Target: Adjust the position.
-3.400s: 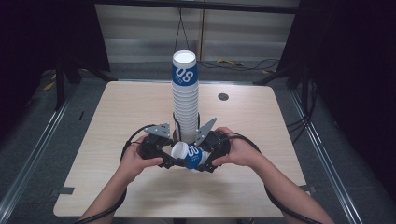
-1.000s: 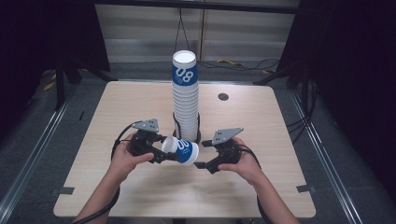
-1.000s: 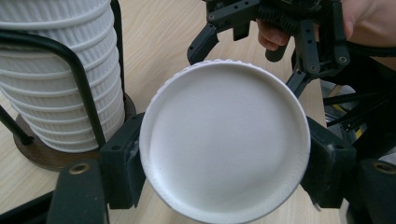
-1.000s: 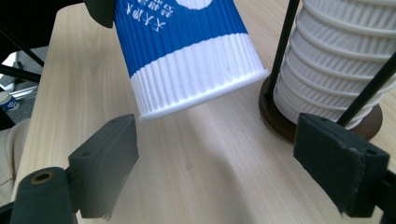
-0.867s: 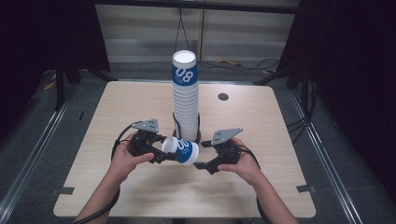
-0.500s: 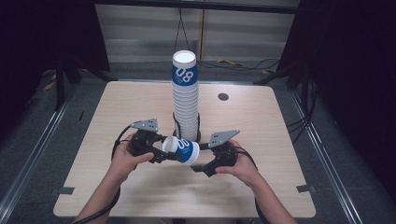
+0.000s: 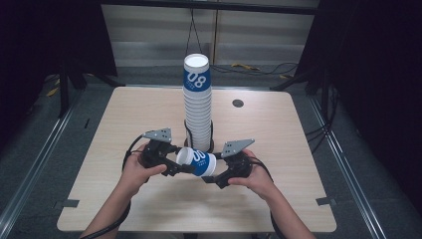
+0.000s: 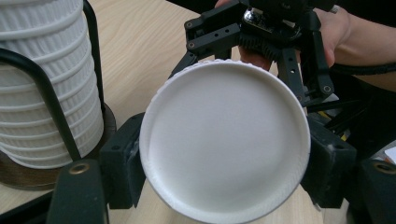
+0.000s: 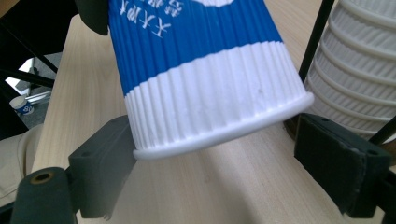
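Observation:
A blue-and-white ribbed paper cup lies on its side just above the table, in front of a tall stack of the same cups. My left gripper is shut on the cup's base end. In the left gripper view the white base disc sits between both pads. My right gripper is at the cup's rim end. In the right gripper view the rolled rim hangs between the jaws, which have just opened a little further. The right pad stands clear of the rim.
The stack stands in a black wire holder on a round base near the middle of the wooden table. A small dark round cap sits in the tabletop at the back right. Dark floor and cables surround the table.
Since the earliest frame both hands have drawn apart and towards the person, the cup staying with the left gripper. Over the last second the right gripper edged slightly towards the cup.

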A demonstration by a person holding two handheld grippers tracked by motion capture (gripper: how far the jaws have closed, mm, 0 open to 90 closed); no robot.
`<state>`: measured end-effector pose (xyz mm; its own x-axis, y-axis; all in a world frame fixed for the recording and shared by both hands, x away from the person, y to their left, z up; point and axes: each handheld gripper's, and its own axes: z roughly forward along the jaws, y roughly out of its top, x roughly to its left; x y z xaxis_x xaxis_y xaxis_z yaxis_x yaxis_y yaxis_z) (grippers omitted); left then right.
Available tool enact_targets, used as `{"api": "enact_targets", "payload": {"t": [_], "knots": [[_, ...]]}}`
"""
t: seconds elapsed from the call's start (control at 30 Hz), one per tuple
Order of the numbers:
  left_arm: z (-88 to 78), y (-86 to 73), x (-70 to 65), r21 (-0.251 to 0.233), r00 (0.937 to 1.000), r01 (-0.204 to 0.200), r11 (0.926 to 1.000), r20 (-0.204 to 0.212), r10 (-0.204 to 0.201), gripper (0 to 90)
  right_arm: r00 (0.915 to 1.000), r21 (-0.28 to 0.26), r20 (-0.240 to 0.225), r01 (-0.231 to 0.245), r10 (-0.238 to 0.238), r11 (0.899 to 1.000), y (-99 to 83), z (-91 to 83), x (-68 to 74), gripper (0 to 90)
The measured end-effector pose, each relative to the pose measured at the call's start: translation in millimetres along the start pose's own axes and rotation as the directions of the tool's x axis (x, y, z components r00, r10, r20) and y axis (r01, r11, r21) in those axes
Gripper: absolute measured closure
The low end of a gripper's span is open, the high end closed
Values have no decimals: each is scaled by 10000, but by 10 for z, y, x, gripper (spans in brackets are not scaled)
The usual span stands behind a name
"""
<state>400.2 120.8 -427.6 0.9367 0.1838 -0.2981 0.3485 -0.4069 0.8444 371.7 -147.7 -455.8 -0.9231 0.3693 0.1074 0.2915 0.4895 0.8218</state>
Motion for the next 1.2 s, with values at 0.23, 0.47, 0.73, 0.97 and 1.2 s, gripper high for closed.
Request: {"api": "enact_targets", "payload": {"t": [0.23, 0.47, 0.73, 0.97, 1.2], "knots": [[2, -5, 1, -6, 10000, 27, 10000, 21, -27, 277, 10000, -38, 43, 13, -12, 10000, -16, -7, -6, 123], [12, -4, -11, 32, 9999, 19, 10000, 113, -20, 277, 9999, -29, 12, 113, -113, 9999, -16, -3, 3, 115], [17, -3, -14, 142, 9999, -65, 9999, 160, 63, 277, 9998, -87, -57, 200, -200, 9998, -15, -2, 7, 104], [46, -7, -21, 210, 9997, -75, 9998, 244, 70, 277, 9995, -174, -182, 251, -254, 9995, -13, 21, 16, 104], [60, -9, -21, 201, 9994, -43, 9998, 334, 37, 278, 9991, -232, -280, 300, -306, 9993, -18, 35, 15, 113]]}}
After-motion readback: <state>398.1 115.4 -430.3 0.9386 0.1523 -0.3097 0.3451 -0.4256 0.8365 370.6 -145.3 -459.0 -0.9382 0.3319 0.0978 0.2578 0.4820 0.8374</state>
